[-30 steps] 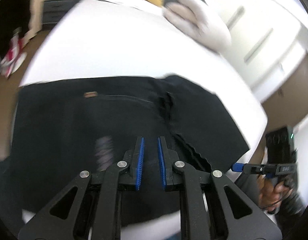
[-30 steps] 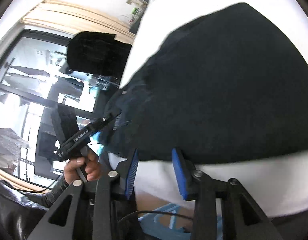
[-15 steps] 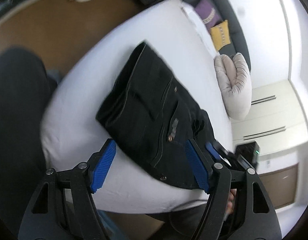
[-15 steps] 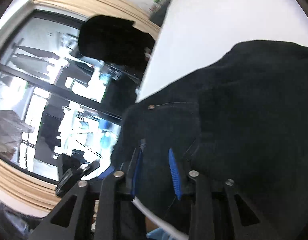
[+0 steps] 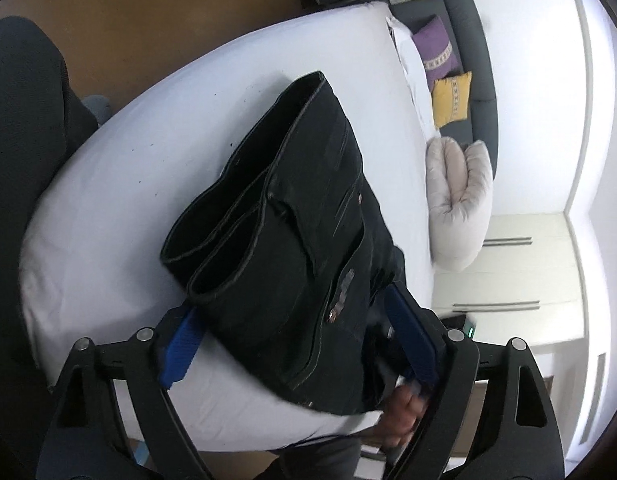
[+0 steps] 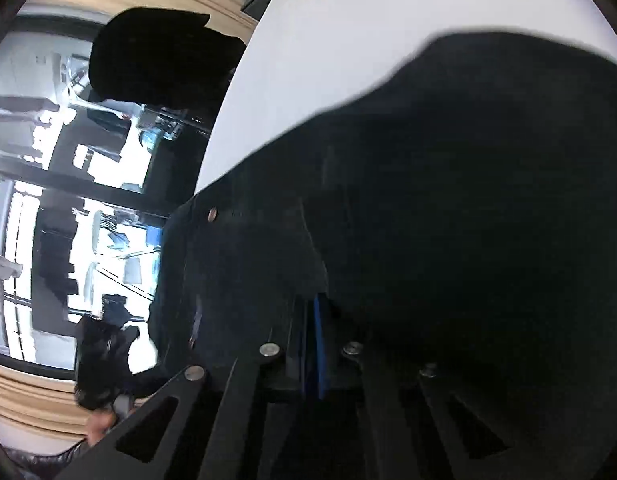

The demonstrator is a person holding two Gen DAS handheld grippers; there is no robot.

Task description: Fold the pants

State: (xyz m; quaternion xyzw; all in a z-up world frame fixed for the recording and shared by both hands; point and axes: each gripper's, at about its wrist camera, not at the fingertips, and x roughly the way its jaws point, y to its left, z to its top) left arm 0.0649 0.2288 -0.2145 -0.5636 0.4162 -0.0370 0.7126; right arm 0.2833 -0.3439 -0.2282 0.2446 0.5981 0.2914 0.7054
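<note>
Left wrist view: black pants, folded into a thick bundle, lying on the white bed near its lower edge. Two hemmed leg openings face the camera side by side; pocket stitching and rivets show on the upper layer. Left gripper: spread wide, blue pads either side of the bundle's near end, nothing clamped between them. A bare hand shows low down, beside the right-hand finger, under the pants' edge. Beyond the bed: a grey rolled cushion, a purple pillow, a yellow pillow, a dark headboard, white cabinet doors, brown floor.

Right wrist view: pants fill most of the frame, blurred, one copper rivet visible. Right gripper: blue pads nearly together, dark denim pinched at them, so it has hold of the pants. Left of the frame: a bright window, a black chair back.
</note>
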